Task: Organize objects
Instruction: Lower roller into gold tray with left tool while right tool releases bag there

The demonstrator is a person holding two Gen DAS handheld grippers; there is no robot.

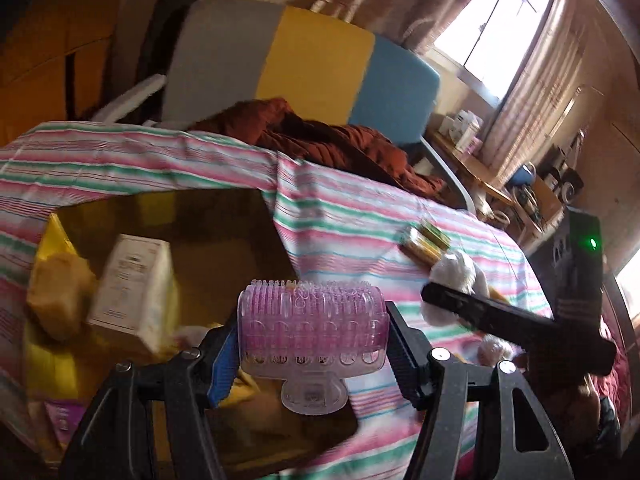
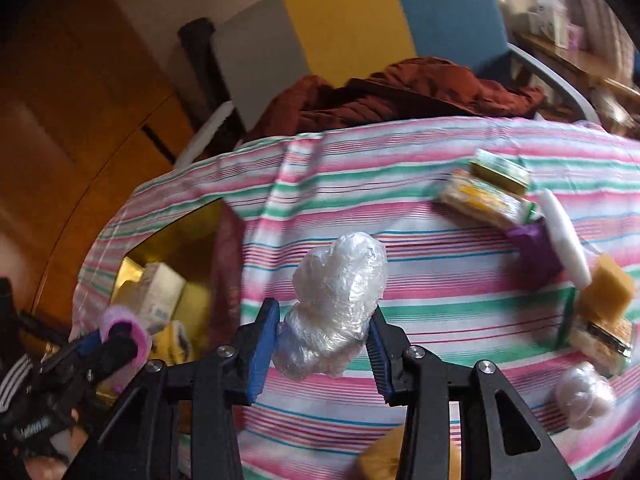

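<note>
My left gripper is shut on a pink bristly hair roller and holds it over the near edge of an open yellow-lined cardboard box. The box holds a white carton and a yellow sponge. My right gripper is shut on a clear plastic-wrapped bundle, above the striped cloth. The left gripper with the roller shows at the lower left of the right wrist view, beside the box.
On the cloth at the right lie green-yellow packets, a purple item, a white pad, a yellow sponge and another plastic bundle. A rust-coloured garment lies on a chair behind.
</note>
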